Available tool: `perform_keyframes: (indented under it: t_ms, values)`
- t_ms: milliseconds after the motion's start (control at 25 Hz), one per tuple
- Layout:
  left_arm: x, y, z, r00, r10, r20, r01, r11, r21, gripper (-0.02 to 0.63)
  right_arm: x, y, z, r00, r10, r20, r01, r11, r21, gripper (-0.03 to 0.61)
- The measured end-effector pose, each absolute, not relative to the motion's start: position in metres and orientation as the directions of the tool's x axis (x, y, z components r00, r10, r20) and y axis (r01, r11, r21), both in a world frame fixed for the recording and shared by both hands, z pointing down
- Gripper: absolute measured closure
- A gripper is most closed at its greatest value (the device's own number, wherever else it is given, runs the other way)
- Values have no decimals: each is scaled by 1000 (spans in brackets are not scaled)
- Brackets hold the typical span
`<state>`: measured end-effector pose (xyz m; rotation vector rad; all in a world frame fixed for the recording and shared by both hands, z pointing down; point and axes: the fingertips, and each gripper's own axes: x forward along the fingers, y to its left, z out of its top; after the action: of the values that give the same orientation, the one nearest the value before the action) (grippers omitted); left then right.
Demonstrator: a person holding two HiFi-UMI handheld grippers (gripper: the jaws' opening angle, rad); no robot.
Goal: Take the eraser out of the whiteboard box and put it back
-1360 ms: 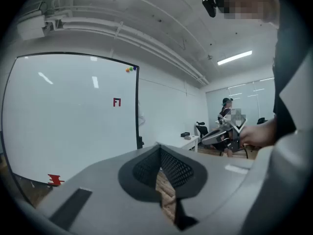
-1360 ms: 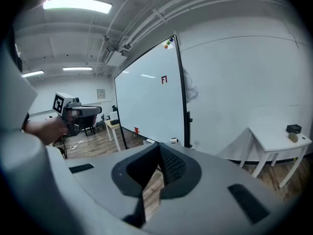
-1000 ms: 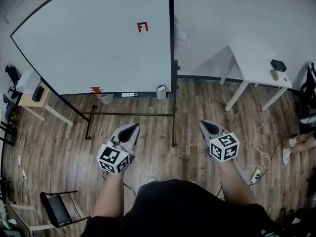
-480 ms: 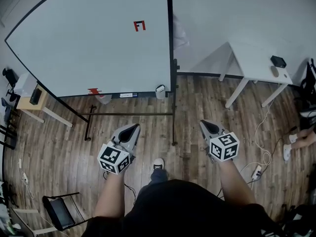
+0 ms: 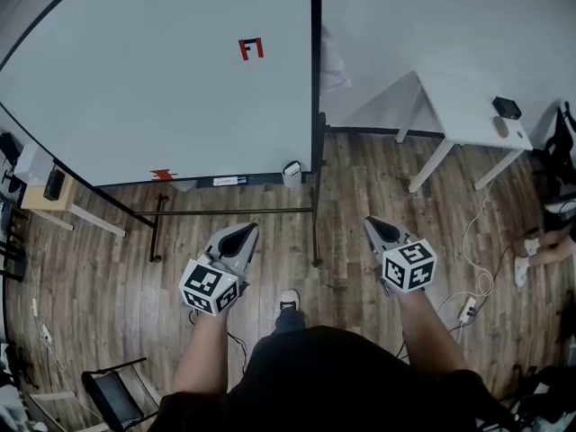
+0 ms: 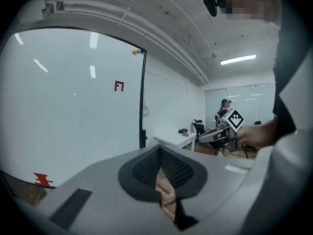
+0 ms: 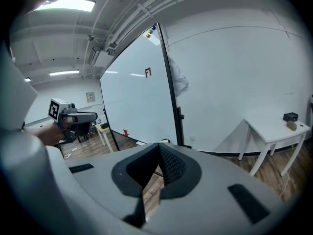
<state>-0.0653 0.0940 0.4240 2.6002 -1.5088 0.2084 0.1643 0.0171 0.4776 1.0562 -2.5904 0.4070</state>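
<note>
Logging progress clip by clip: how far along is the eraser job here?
Done: nothing visible. In hand: nothing; the left gripper and right gripper are shut and empty, over the floor, short of the whiteboard. Left: everything. What looks like the box at the whiteboard's lower right corner is untouched; the eraser can't be made out.

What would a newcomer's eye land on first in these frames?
The large whiteboard fills the upper left of the head view, with a small red mark near its top. Below it, over the wood floor, the left gripper and right gripper are held side by side, both shut and empty. A white table stands against the wall at right.
</note>
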Motion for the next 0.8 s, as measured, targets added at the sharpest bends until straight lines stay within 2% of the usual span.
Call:
perform_keyframes:
  t_ms: [800]
  values:
    - [-108, 3, 443, 541, -816, 204, -839, -540, 66, 603, 117, -61, 493, -653, -631, 418, -735, 661, -150, 583]
